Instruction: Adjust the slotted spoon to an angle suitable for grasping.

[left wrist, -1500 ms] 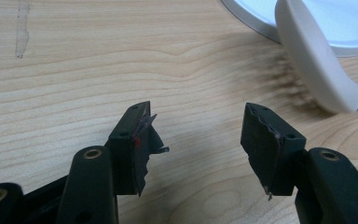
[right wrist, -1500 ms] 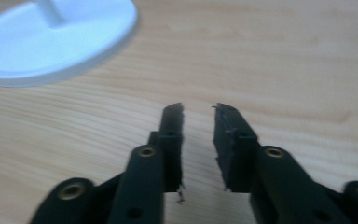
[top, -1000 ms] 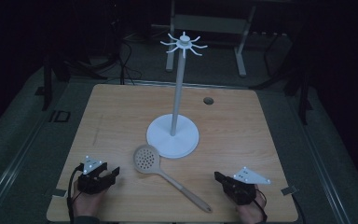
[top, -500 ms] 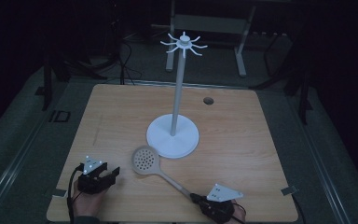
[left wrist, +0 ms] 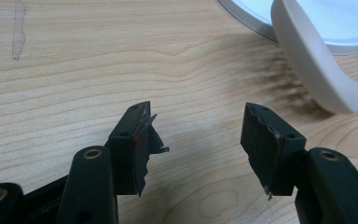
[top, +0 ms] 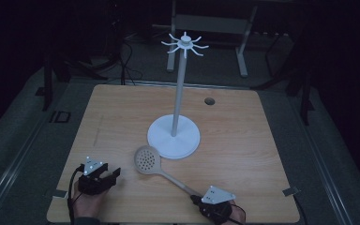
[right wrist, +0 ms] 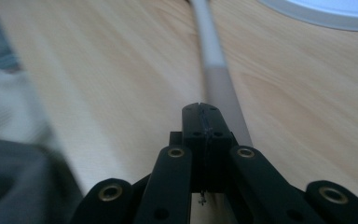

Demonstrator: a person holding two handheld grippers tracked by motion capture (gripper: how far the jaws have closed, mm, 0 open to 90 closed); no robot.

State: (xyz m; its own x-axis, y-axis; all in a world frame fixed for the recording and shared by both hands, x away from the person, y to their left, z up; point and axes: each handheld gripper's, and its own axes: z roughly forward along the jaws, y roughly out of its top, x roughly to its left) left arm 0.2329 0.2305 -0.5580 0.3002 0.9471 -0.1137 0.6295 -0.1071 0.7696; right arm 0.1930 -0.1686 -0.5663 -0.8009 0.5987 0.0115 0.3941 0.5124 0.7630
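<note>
A pale slotted spoon (top: 148,159) lies flat on the wooden table (top: 122,122), its round head near the white stand base (top: 174,136) and its handle (right wrist: 212,60) running toward the front edge. My right gripper (top: 201,199) sits at the handle's near end, jaws pressed together with nothing between them (right wrist: 201,108), tips just above the handle. My left gripper (top: 115,173) rests at the front left with its jaws apart (left wrist: 198,126) and empty; the spoon head (left wrist: 307,60) is ahead to its right. A white hook stand (top: 184,44) rises from the base.
A small dark hole (top: 209,101) is set in the table near the back edge. Bare wood spreads left of the stand and along the right side. Dark floor, cables and a metal frame surround the table.
My right gripper moved left along the front edge, from the front right corner to the end of the spoon handle. The left gripper and the spoon stayed put.
</note>
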